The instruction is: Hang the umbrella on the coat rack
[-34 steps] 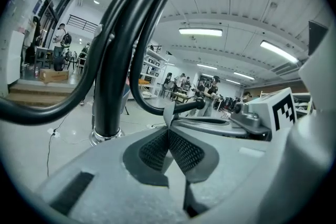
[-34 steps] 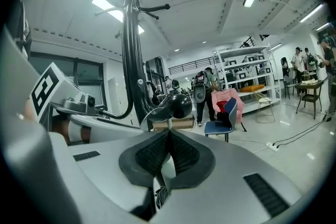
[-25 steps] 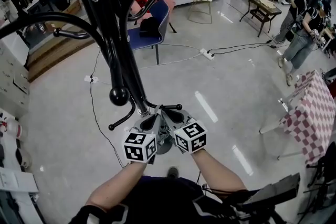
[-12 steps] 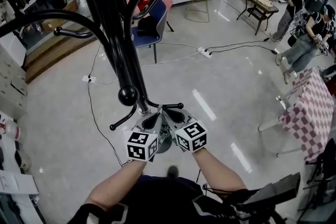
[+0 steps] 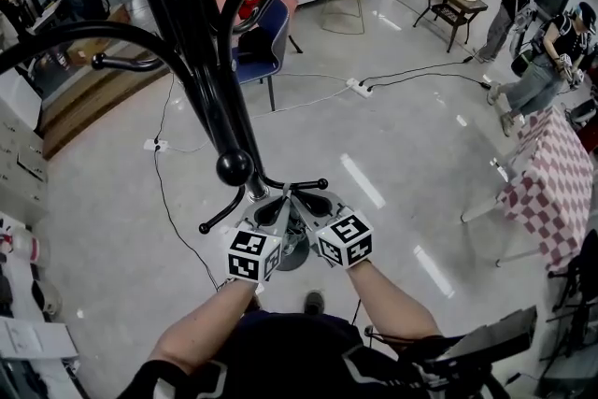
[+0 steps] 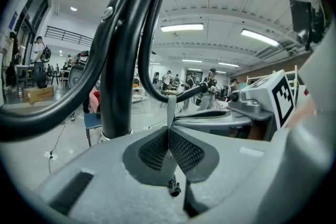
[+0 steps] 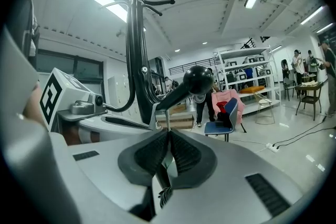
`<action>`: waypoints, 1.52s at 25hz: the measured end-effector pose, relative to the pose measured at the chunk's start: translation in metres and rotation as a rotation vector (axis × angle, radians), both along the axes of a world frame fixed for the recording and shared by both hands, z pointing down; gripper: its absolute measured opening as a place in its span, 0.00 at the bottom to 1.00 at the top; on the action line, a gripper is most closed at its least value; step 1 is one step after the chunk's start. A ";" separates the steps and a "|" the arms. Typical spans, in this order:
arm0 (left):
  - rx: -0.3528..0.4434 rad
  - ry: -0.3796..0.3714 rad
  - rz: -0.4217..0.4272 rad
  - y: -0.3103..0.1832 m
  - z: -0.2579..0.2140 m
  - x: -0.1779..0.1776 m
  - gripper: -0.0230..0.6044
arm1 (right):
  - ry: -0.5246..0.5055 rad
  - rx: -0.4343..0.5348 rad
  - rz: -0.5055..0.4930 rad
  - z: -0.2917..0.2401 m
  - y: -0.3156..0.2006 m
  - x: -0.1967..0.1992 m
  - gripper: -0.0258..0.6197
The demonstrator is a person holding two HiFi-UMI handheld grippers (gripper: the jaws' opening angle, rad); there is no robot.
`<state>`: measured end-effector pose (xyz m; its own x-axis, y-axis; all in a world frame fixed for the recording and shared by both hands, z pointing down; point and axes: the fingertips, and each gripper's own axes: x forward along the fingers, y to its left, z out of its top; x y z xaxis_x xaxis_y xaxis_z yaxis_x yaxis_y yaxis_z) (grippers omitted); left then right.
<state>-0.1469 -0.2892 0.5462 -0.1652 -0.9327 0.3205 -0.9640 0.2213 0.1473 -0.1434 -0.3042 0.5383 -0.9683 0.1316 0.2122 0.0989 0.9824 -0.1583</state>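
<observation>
**Operator:** Report the jaw state.

**Guide:** Your left gripper [image 6: 168, 129] has its jaws pressed together on a thin grey umbrella strap [image 6: 170, 108]. Your right gripper [image 7: 168, 134] is clamped on the strap in the same way. Neither pair shows a gap.

**Operator:** Where is the umbrella?

**Guide:** Take the black metal coat rack [image 5: 201, 61] as your reference. In the head view, both grippers sit side by side just beside its pole, and their tips converge at the short lower hooks. In each gripper view, the strap rises from the jaws to a ball-tipped black hook arm [image 7: 184, 89] of the rack. You cannot tell whether the strap is looped over that arm. No view shows the umbrella's body clearly.

**Operator:** What else is near?

**Guide:** A blue chair [image 5: 266, 37] stands beyond the rack. A table with a red-and-white checked cloth [image 5: 556, 192] stands well apart from the rack.
</observation>
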 end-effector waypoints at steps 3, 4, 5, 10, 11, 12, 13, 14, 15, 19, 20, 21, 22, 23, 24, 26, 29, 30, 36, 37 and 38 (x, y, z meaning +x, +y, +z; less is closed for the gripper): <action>-0.018 -0.018 0.022 0.000 0.001 0.000 0.06 | 0.006 0.009 0.035 0.000 -0.001 0.001 0.05; -0.023 -0.022 0.027 0.000 0.001 0.001 0.07 | 0.005 0.011 0.047 -0.001 -0.002 0.003 0.05; -0.026 -0.024 0.030 0.000 0.002 0.001 0.08 | 0.003 0.012 0.057 -0.002 -0.002 0.006 0.05; -0.027 -0.018 0.032 0.001 0.002 -0.002 0.08 | -0.001 0.008 0.095 -0.005 -0.003 0.015 0.05; -0.031 -0.017 0.035 0.002 0.002 -0.001 0.08 | -0.001 0.002 0.102 -0.005 -0.003 0.018 0.05; -0.035 -0.015 0.040 0.003 0.003 0.001 0.08 | -0.002 -0.004 0.108 -0.006 -0.002 0.020 0.05; -0.039 -0.012 0.047 0.003 0.003 0.002 0.08 | -0.003 -0.008 0.113 -0.007 -0.001 0.023 0.05; -0.043 -0.007 0.055 0.004 0.002 0.004 0.08 | -0.004 -0.009 0.116 -0.009 0.000 0.025 0.05; -0.044 -0.003 0.064 0.005 0.001 0.006 0.08 | -0.004 -0.007 0.120 -0.011 0.001 0.028 0.05; -0.013 -0.006 0.086 0.012 -0.009 0.009 0.08 | -0.020 0.001 0.142 -0.023 0.004 0.038 0.05; -0.002 -0.003 0.092 0.013 -0.013 0.010 0.08 | -0.026 0.004 0.148 -0.027 0.005 0.040 0.05; 0.011 0.004 0.098 0.015 -0.018 0.012 0.08 | -0.032 0.010 0.152 -0.031 0.006 0.042 0.05; 0.025 0.011 0.105 0.016 -0.023 0.013 0.08 | -0.037 0.017 0.155 -0.036 0.007 0.044 0.05; 0.038 0.013 0.112 0.017 -0.029 0.015 0.08 | -0.041 0.024 0.159 -0.041 0.008 0.045 0.05; 0.051 0.013 0.120 0.018 -0.035 0.017 0.08 | -0.045 0.029 0.164 -0.046 0.009 0.046 0.05; 0.075 0.011 0.138 0.022 -0.047 0.021 0.08 | -0.055 0.027 0.176 -0.058 0.011 0.049 0.05; 0.120 -0.005 0.164 0.030 -0.068 0.029 0.08 | -0.085 0.027 0.188 -0.081 0.012 0.054 0.05; 0.135 -0.014 0.169 0.034 -0.075 0.030 0.08 | -0.098 0.032 0.192 -0.090 0.013 0.056 0.05; 0.175 0.071 0.172 0.045 -0.096 0.031 0.06 | -0.141 0.041 0.220 -0.122 0.021 0.064 0.05; 0.196 0.065 0.182 0.046 -0.102 0.032 0.06 | -0.142 0.044 0.227 -0.124 0.022 0.065 0.05; 0.211 0.049 0.192 0.047 -0.107 0.033 0.06 | -0.144 0.045 0.233 -0.126 0.024 0.066 0.05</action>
